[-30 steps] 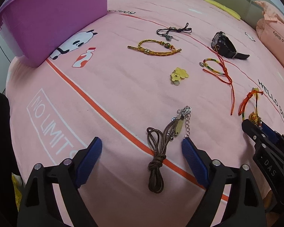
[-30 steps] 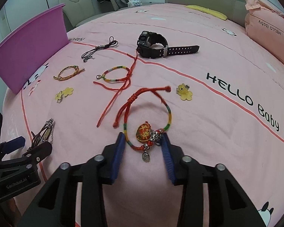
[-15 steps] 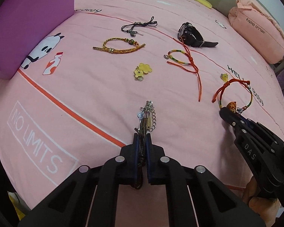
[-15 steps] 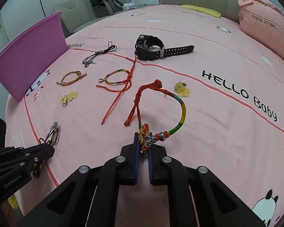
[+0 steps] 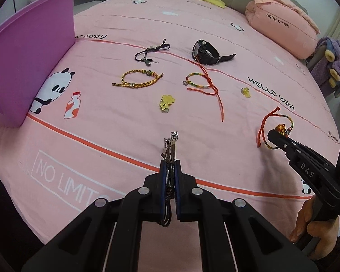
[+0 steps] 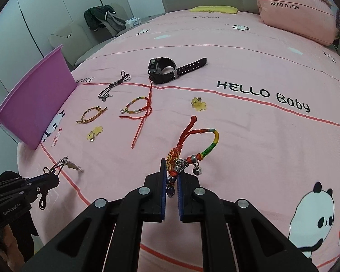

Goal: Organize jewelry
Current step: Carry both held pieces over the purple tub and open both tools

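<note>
Both grippers are pinched tight: left gripper [image 5: 170,176] holds the brown cord necklace [image 5: 171,149], right gripper [image 6: 171,179] the red bracelet [image 6: 192,145]; six more pieces wait on the bed, none seen in the purple bin [image 5: 29,63] yet

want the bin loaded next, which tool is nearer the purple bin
Left. The left tool, shut on the brown cord necklace, sits on the purple bin side of the bed. The right tool, shut on the red charm bracelet, is farther across.

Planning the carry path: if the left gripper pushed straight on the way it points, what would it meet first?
Probably the bare pink bedsheet: the left gripper, shut on the brown cord necklace, angles down. The yellow flower charm lies farther ahead, though depth is unclear.
</note>
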Motion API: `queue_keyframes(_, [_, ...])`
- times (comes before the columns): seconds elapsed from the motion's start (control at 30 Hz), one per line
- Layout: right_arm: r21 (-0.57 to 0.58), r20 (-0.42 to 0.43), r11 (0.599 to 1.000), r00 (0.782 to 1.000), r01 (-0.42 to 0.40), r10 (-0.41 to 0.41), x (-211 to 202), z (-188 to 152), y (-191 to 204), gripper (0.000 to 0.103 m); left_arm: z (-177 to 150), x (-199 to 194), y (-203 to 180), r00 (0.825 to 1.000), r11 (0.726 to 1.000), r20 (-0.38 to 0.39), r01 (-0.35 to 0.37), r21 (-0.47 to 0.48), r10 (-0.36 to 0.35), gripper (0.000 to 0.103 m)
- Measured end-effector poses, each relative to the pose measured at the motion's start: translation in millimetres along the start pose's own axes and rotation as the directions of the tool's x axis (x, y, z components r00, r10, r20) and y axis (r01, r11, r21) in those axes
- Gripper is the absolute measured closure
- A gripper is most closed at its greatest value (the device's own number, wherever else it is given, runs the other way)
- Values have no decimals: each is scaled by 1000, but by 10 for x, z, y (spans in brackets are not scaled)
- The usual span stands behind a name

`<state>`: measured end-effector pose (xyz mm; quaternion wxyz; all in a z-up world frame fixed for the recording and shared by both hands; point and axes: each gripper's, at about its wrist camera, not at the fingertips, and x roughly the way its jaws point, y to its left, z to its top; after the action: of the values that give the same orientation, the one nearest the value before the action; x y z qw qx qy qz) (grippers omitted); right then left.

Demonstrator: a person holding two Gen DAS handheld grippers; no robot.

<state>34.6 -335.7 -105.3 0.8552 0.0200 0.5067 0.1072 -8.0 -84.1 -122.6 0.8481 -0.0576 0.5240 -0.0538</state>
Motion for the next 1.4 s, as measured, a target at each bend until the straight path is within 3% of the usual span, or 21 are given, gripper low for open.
queue_keyframes(0.33, [24, 34, 1000, 999, 18, -18, -404, -181, 474, 95, 78, -362, 275, 998, 998, 48, 41, 45, -43, 96])
queue_keyframes(0.7, [94, 87, 994, 995, -52, 44, -694, -133, 1187, 95, 354, -810, 721, 991, 992, 103, 75, 100, -85, 96])
queue_keyframes(1.17, [-66, 125, 984, 977, -164, 171, -813, 568, 2440, 95, 1048, -1463, 1435, 966, 983, 242, 49, 179, -92, 96])
queue_keyframes(1.4, [-177, 137, 958, 959, -223, 249, -723, 1058, 3180, 95, 1430, -1647, 2096, 951, 990, 308, -18, 140, -26, 96])
